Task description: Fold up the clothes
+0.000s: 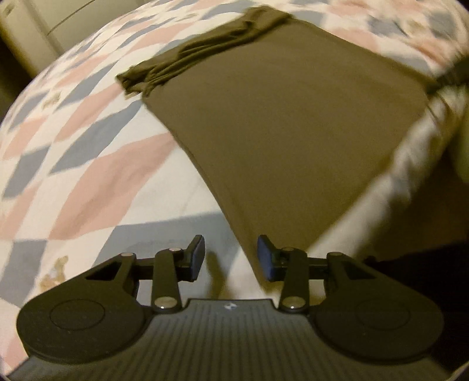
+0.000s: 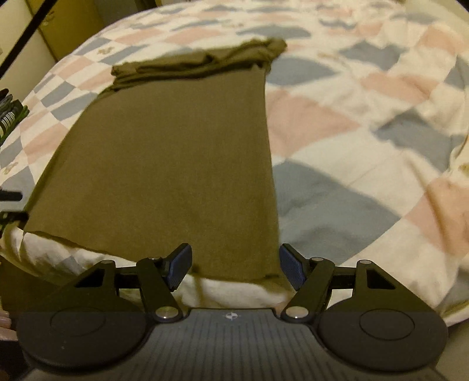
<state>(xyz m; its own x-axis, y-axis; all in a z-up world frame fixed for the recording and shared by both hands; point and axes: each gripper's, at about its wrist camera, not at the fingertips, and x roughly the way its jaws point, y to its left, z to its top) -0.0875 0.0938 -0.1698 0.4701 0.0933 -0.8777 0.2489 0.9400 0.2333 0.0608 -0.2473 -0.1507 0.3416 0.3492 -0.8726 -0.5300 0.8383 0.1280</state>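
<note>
While both grippers, L (image 1: 230, 258) & R (image 2: 235, 265), gape, olive garment (image 2: 164, 164) lies ahead, seemingly untouched.

Left tongs (image 1: 230, 258), right tongs (image 2: 235, 268): black linkages, blue pads, silver rivets, ribbed grey base

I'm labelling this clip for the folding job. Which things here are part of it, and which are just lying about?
Part of the job:
olive garment
left claw, open
right claw, open
quilt, the work surface

Lying about:
striped items at the left edge
cabinet beyond the bed
</note>
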